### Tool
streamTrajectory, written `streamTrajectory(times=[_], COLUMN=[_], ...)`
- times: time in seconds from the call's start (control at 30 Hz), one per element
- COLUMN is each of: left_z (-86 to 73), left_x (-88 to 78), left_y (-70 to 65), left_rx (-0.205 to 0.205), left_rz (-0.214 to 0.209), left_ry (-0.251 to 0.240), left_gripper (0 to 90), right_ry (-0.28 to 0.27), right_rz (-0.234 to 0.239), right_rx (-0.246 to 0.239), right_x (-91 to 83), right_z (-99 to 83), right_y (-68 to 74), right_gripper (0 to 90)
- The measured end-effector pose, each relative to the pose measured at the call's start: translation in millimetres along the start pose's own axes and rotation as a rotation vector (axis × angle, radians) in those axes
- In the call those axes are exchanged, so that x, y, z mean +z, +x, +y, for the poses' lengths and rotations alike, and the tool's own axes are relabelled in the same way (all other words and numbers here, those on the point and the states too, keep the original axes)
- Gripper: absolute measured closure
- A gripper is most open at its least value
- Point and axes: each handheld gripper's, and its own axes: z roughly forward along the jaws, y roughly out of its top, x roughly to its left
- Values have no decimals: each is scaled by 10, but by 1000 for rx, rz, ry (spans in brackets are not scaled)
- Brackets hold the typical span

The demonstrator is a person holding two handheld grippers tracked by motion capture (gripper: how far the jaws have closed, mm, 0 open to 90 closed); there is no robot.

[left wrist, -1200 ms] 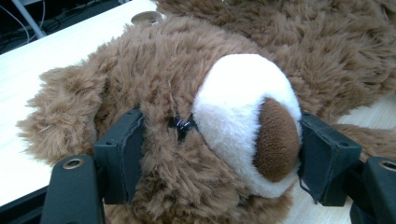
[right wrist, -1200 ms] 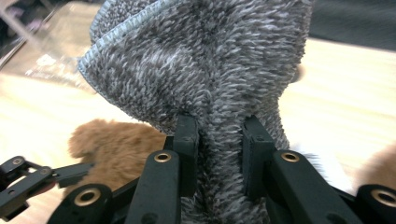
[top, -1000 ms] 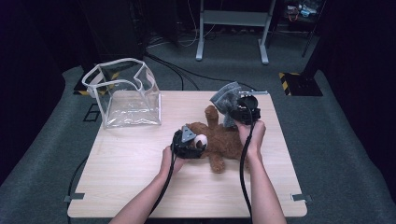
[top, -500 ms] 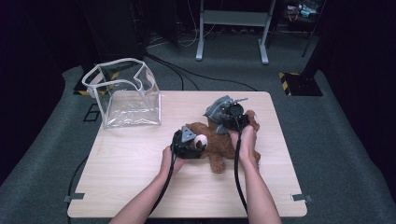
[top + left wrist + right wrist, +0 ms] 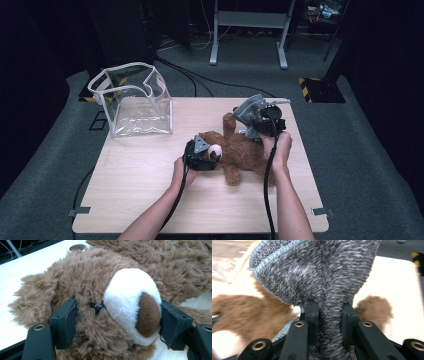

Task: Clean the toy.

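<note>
Since a second ago, your right gripper (image 5: 252, 120) has come down and in with the grey cloth (image 5: 248, 111), from above the far edge of the surface (image 5: 125, 200) to just over the teddy bear's (image 5: 240, 152) upper body; your left gripper (image 5: 201, 156) has not shifted.

The teddy bear is lying on its back near the middle of the surface, its long axis running across it: head toward your left hand, legs toward your right. In the left gripper view the fingers (image 5: 63, 323) are clamping the bear's head (image 5: 100, 312) from both sides, pressing into the fur by the white muzzle, so that end is pinned. In the right gripper view the fingers (image 5: 312, 317) are pinching a bunched fold of the grey cloth (image 5: 319, 277), which is hanging over the brown fur below.

The cloth is sitting just above and slightly beyond the bear's torso, so your right hand is the nearer one for laying it along the body.

The clear plastic bag (image 5: 135, 102) is standing open at the far left corner, well apart from the bear, with nothing visible inside.
</note>
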Motion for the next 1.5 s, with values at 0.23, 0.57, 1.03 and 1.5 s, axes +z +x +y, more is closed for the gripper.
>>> streamTrajectory(times=[0.23, 0.57, 1.03, 1.5], left_z=[1, -3, -6, -6], left_x=[-6, -3, 0, -6], left_y=[2, -6, -6, -7], left_rx=[3, 7, 5, 12], left_rz=[-5, 1, 3, 5], left_ry=[7, 0, -2, 2], left_gripper=[259, 259, 259, 260], right_ry=[60, 86, -31, 102], right_rz=[67, -13, -12, -39], right_rx=[-82, -97, 33, -60], right_x=[252, 329, -58, 215], right_z=[-105, -171, -126, -212], right_y=[333, 222, -209, -118], right_gripper=[722, 724, 721, 719])
